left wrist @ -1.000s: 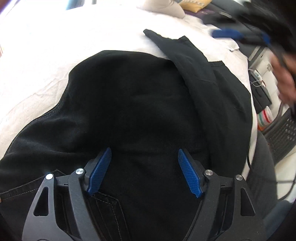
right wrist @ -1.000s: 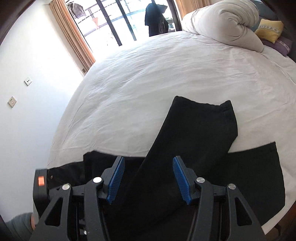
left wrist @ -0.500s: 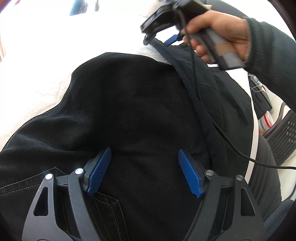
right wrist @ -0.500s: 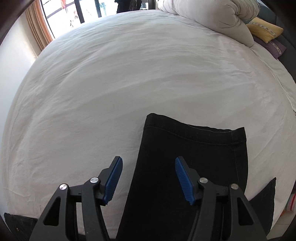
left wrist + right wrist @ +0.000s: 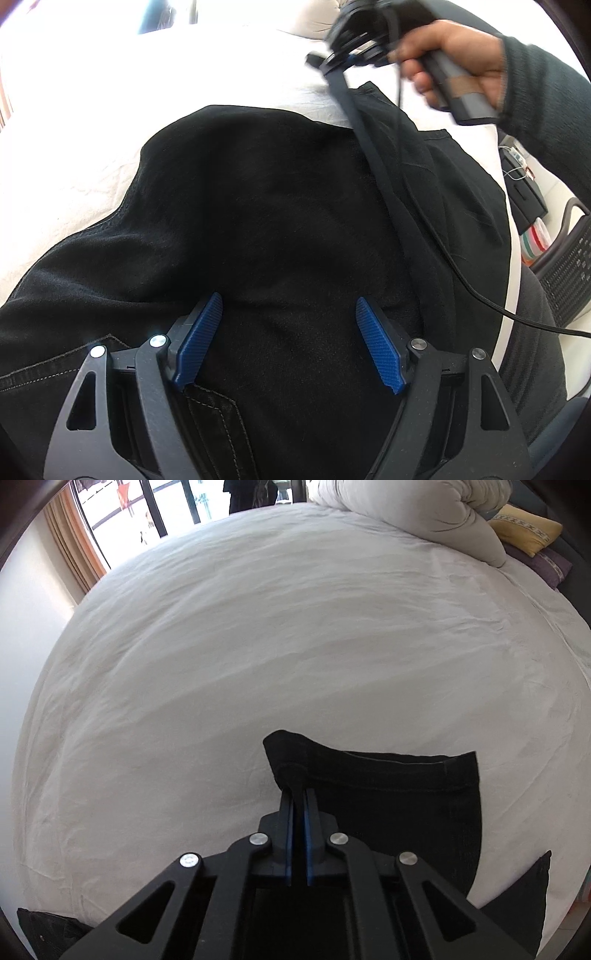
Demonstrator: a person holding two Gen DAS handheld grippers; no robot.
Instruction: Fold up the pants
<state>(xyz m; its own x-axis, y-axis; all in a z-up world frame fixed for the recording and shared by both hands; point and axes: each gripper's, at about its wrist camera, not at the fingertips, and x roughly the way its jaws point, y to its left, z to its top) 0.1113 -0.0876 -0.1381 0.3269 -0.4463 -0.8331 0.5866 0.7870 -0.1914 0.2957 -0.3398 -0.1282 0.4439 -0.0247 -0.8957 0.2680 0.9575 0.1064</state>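
Black pants (image 5: 280, 206) lay spread on white bed (image 5: 258, 646), below rolled duvet (image 5: 406, 513). Right tongs (image 5: 298, 805) were clamped on hem corner (image 5: 286, 753). Left tongs (image 5: 286, 339) gaped over seat, holding nothing. Fabric judged soft, limp, fairly heavy; hems and waistband best holds.
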